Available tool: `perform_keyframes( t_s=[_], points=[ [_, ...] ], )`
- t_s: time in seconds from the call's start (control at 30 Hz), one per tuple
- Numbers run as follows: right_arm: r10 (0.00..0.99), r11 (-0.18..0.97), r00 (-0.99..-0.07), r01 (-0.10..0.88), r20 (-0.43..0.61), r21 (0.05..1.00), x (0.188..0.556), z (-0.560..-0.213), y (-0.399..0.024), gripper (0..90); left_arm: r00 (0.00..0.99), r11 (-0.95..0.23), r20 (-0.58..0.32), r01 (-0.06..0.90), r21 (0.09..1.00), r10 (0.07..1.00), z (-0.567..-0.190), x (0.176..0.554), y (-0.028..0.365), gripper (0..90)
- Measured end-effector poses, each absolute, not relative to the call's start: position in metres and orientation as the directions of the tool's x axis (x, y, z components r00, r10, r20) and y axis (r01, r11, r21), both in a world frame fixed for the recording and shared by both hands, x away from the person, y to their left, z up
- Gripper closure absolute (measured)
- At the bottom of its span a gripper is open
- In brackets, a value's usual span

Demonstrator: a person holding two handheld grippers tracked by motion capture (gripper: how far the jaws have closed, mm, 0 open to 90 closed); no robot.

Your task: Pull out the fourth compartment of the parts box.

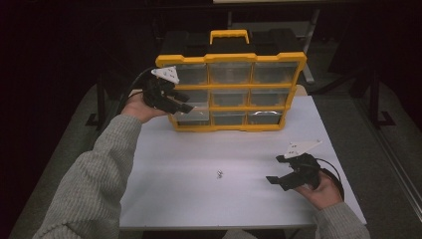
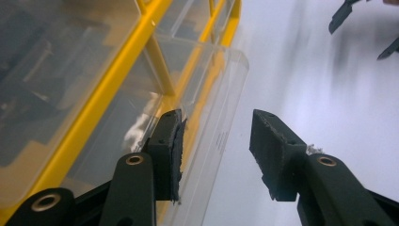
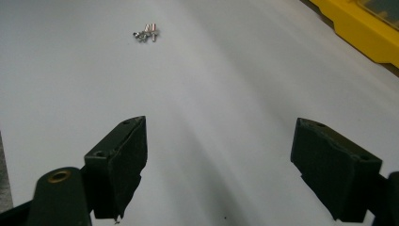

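A yellow organiser case [image 1: 230,59] with clear drawers stands upright at the back of the white table [image 1: 199,144]. My left gripper [image 1: 175,101] is at the case's lower left drawer [image 1: 191,113]. In the left gripper view it [image 2: 216,134] is open, and the clear drawer front [image 2: 225,108], pulled out a little, sits between the jaws. A small cluster of metal screws [image 1: 219,173] lies mid-table, and appears as screws [image 3: 147,33] ahead of my right gripper [image 3: 221,127]. That right gripper [image 1: 284,178] is open and holds nothing, low over the table's right front.
The case has a yellow carry handle [image 1: 229,35] on top and its yellow frame [image 3: 362,33] edges the right gripper view. Dark floor and table legs surround the table. The other gripper's jaw tips [image 2: 342,14] appear far off in the left gripper view.
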State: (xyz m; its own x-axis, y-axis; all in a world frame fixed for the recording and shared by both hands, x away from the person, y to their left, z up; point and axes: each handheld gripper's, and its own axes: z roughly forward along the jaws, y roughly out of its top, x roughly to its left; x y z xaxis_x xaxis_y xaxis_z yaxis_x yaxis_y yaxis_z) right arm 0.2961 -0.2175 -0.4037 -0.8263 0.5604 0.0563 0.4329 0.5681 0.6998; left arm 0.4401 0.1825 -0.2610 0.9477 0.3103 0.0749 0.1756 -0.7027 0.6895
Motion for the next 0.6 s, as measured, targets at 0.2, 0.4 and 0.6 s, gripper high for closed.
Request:
perform_keyframes(
  t_s=[0.2, 0.4, 0.6],
  points=[
    [0.561, 0.567, -0.825, 0.439, 0.063, 0.697, 0.2958, -0.4036, -0.2167, 18.0, 0.953, -0.732, 0.083, 0.165, 0.661, 0.290, -0.2651, 0.4434, 0.1802, 60.3],
    [0.559, 0.568, -0.827, 0.441, 0.067, 0.695, 0.2956, -0.4040, -0.2157, 18.0, 0.953, -0.753, 0.102, 0.157, 0.638, 0.285, -0.2659, 0.4449, 0.1794, 65.3],
    [0.557, 0.568, -0.828, 0.439, 0.068, 0.696, 0.2956, -0.4040, -0.2152, 18.0, 0.957, -0.763, 0.104, 0.147, 0.630, 0.271, -0.2665, 0.4458, 0.1794, 68.4]
  ],
)
